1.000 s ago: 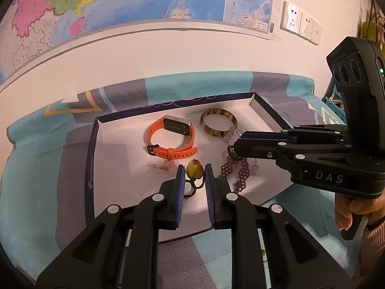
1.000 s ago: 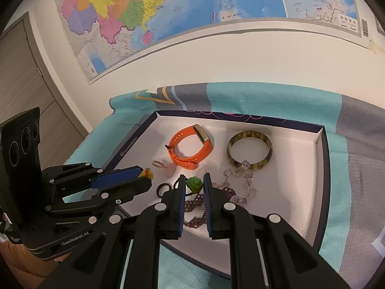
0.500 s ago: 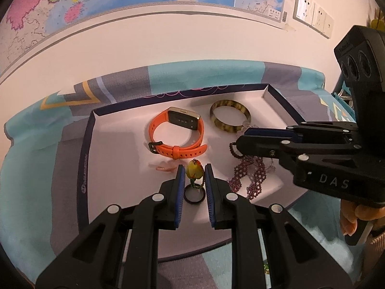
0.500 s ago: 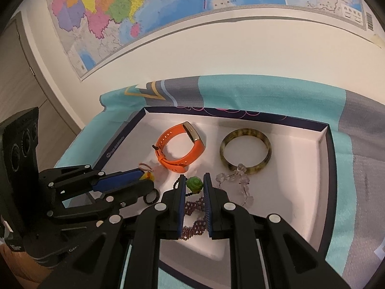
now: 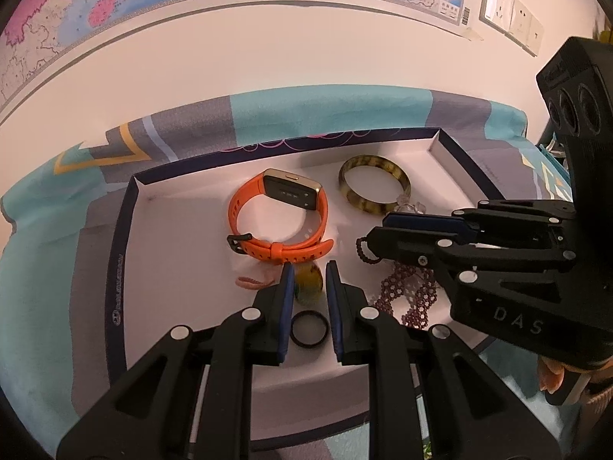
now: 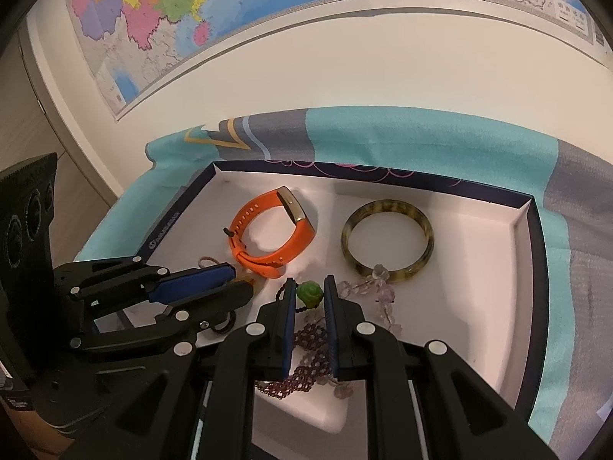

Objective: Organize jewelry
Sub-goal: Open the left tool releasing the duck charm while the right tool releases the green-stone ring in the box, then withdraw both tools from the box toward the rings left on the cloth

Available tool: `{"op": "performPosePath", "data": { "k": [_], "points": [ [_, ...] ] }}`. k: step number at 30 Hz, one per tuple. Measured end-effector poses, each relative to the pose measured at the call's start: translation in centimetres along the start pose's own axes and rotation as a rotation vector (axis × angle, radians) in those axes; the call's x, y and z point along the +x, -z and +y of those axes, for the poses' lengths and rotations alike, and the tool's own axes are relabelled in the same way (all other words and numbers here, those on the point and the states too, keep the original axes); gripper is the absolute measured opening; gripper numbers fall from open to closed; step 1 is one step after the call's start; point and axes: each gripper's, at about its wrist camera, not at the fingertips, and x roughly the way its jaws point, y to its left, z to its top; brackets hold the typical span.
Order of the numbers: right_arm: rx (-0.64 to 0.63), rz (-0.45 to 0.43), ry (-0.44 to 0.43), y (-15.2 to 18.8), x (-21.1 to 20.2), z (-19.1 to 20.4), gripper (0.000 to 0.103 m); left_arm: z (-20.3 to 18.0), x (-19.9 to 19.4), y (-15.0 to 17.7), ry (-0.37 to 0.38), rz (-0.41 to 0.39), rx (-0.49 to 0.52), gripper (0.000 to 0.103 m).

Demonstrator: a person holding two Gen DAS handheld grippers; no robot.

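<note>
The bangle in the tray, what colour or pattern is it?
The bangle is mottled olive-yellow and dark brown, like tortoiseshell. It shows best in the right wrist view.

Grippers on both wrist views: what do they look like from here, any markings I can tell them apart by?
Both are matte black, angular linkages with silver rivets and blue finger pads. The right gripper carries "DAS" in pale letters on its body; a blocky black housing with three round lenses tops it. The left gripper has the same lens housing; its lettering is unreadable. No cables show.
</note>
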Motion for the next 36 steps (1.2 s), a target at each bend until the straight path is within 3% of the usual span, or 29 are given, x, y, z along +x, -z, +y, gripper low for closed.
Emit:
{"op": "performPosePath", "data": {
  "k": [5,10,12,18,23,25,27,36],
  "points": [
    [0.001,-0.001,0.011,0.0,0.1,0.0,0.013,-0.1,0.1,-0.1,-0.007,-0.003,0.003,0.019],
    [0.009,-0.02,0.012,0.1,-0.4,0.0,0.02,0.1,-0.5,0.0,0.002,-0.014,-0.004,0.03],
    [0.012,-0.031,0.011,0.2,-0.9,-0.1,0.023,0.1,-1.0,0.2,0.0,-0.029,-0.002,0.041],
    [0.016,-0.061,0.003,0.8,-2.5,-0.1,0.041,-0.1,-3.4,0.6,-0.019,-0.091,0.014,0.057],
    [0.013,-0.092,0.004,1.7,-4.1,0.2,0.056,-0.2,-5.3,1.3,-0.028,-0.134,0.016,0.064],
    [0.013,-0.097,0.003,2.1,-4.8,0.3,0.069,-0.2,-6.3,1.8,-0.03,-0.153,0.015,0.067],
    [0.011,-0.111,0.007,2.7,-5.6,0.5,0.076,-0.3,-7.0,2.2,-0.035,-0.165,0.018,0.081],
    [-0.056,-0.107,0.006,6.6,-8.7,2.1,0.076,-1.0,-9.9,5.5,-0.035,-0.183,0.067,0.083]
  ]
}}
